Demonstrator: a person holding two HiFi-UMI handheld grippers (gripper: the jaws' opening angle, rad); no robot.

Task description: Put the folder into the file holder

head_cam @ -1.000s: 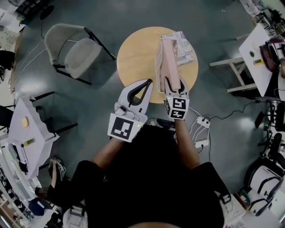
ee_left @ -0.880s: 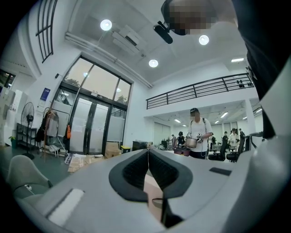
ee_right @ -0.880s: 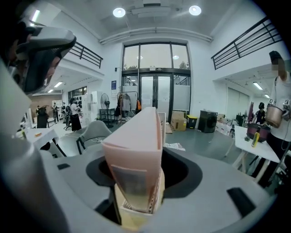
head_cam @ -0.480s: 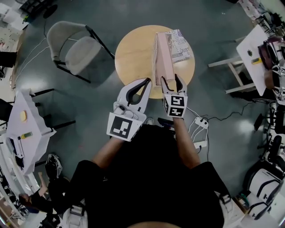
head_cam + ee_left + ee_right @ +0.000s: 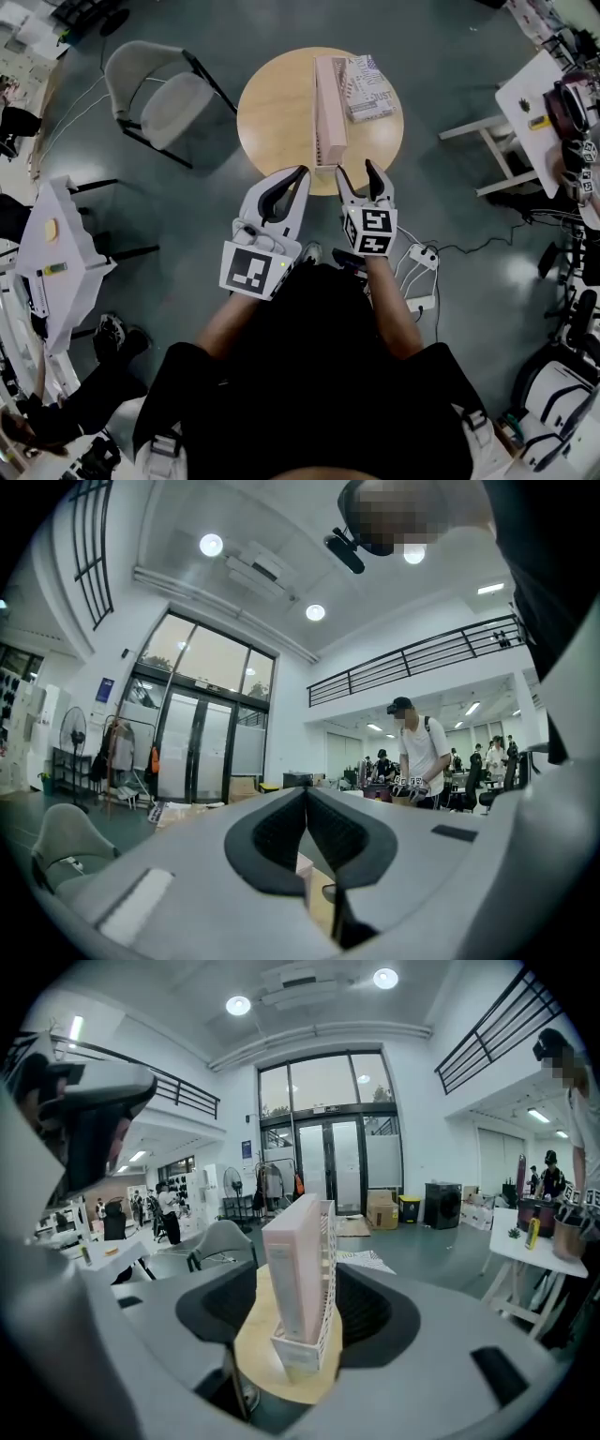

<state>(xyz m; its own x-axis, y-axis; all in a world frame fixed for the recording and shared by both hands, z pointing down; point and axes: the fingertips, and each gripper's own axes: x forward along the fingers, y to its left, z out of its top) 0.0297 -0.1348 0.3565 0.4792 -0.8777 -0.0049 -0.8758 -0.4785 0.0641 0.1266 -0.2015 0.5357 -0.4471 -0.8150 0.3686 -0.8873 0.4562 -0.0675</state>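
Head view: a round wooden table (image 5: 277, 112) has a white file holder (image 5: 334, 157) on it. The pink folder (image 5: 326, 94) stands on its edge inside the holder. A magazine (image 5: 366, 86) lies on the table right beside the holder. The left gripper (image 5: 302, 172) is near the table's edge with its jaws together. The right gripper (image 5: 356, 172) is just beside the near end of the holder, and its jaws are wide apart. A grey chair (image 5: 169, 105) stands off to the left of the table.

Left gripper view: the two dark pads (image 5: 277, 840) meet at the tips, and nothing is between them. A person in a white shirt (image 5: 424, 757) stands far back in the room.

Right gripper view: the jaws have just been opening and now stand wide. The folder in its holder shows in the gap, on the table ahead, but no pad touches it.
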